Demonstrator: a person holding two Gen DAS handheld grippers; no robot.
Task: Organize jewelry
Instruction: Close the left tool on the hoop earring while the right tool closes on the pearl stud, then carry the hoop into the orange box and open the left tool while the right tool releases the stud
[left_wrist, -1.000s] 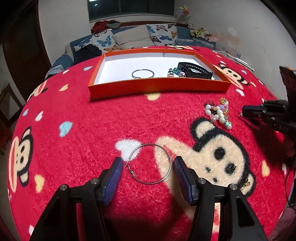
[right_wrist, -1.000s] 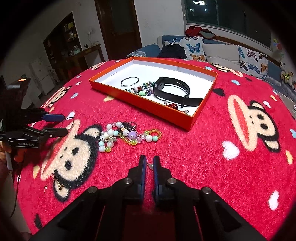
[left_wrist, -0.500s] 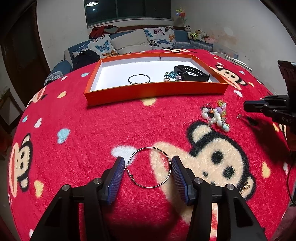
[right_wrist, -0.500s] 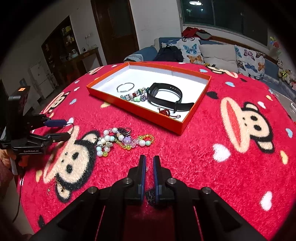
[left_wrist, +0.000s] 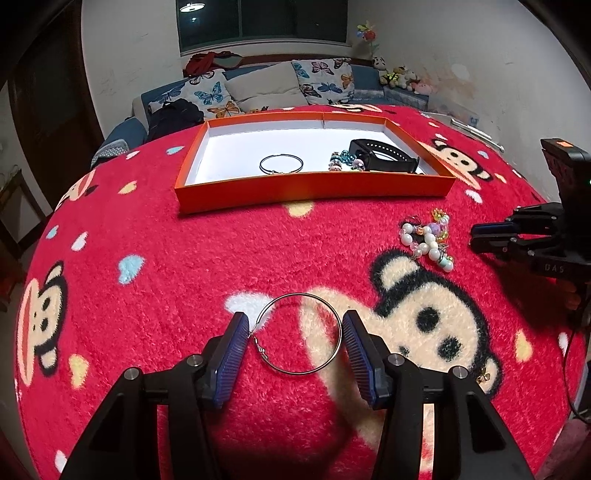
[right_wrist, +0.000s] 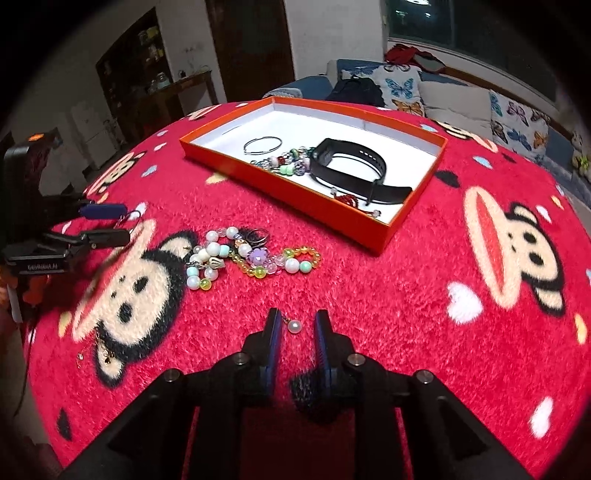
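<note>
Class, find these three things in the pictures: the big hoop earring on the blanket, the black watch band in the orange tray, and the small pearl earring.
hoop earring (left_wrist: 300, 295): left wrist view, upper wire rim.
black watch band (right_wrist: 349, 148): right wrist view, top of the loop.
pearl earring (right_wrist: 294, 326): right wrist view, the pearl.

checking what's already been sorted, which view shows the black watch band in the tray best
The right wrist view. There the black watch band lies in full sight on the white floor of the orange tray, with its loop and loose strap end visible. In the left wrist view the same band is farther off, and the tray's front wall hides its lower edge.
</note>
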